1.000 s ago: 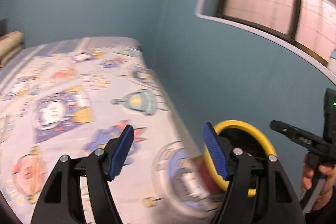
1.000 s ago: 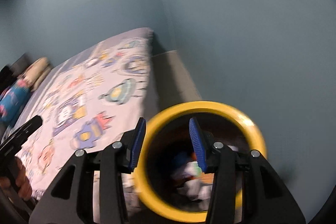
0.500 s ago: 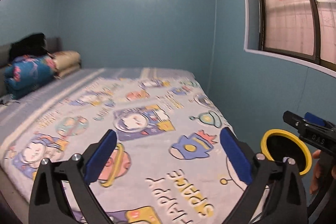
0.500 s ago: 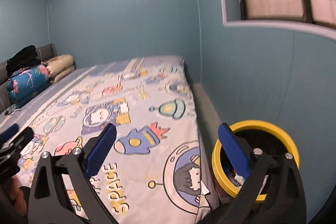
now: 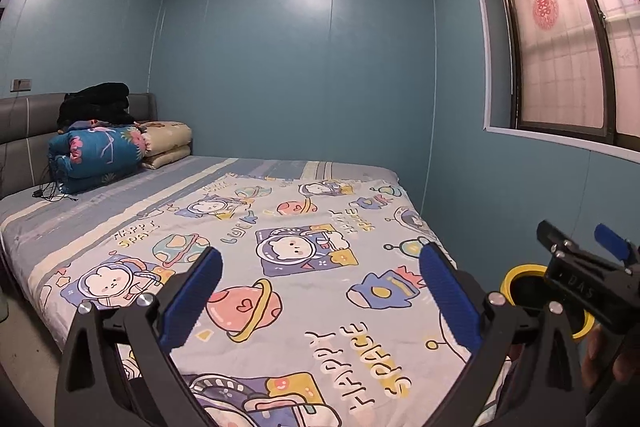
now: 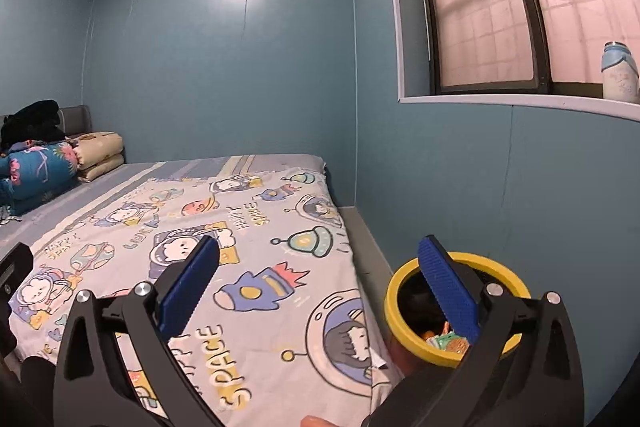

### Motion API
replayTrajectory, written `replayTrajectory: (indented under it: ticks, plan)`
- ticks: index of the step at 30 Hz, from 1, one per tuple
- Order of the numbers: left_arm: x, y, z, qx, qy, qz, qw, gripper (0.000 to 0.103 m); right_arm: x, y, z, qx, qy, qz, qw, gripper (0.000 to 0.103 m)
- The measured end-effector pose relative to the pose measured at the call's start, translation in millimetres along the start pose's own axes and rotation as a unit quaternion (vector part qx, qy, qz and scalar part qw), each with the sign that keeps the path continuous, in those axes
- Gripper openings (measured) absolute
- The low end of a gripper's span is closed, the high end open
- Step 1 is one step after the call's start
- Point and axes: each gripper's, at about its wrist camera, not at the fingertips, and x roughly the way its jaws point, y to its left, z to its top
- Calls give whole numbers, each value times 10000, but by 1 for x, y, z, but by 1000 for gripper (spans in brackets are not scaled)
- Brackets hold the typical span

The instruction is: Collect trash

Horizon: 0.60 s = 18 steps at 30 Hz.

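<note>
both the left gripper (image 5: 320, 291) and the right gripper (image 6: 320, 291) have just been opening and now stand spread wide over the bed (image 5: 280, 267) with nothing between them. the trash (image 6: 446, 341) sits in the yellow-rimmed bin (image 6: 400, 283) on the floor just beside the bed; it looks like light, crinkly wrappers, best pinched at a loose edge. most of the bin's inside is dark or hidden behind a finger, and i see no loose trash on the blanket.

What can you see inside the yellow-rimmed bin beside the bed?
Inside the bin, colourful wrappers lie near its front. The right gripper's finger covers part of the inside; deeper contents stay dark.
</note>
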Motion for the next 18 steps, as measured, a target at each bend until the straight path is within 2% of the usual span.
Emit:
replayTrajectory:
  ticks: [7,18]
  plan:
    - [-2,2,-3,-92,-24,-6,10000,95,0,-1,-5,95,247,94,9996,95]
    - [2,5,-9,-170,85,-88,9998,95,0,2,-9,74,331,108,9994,95]
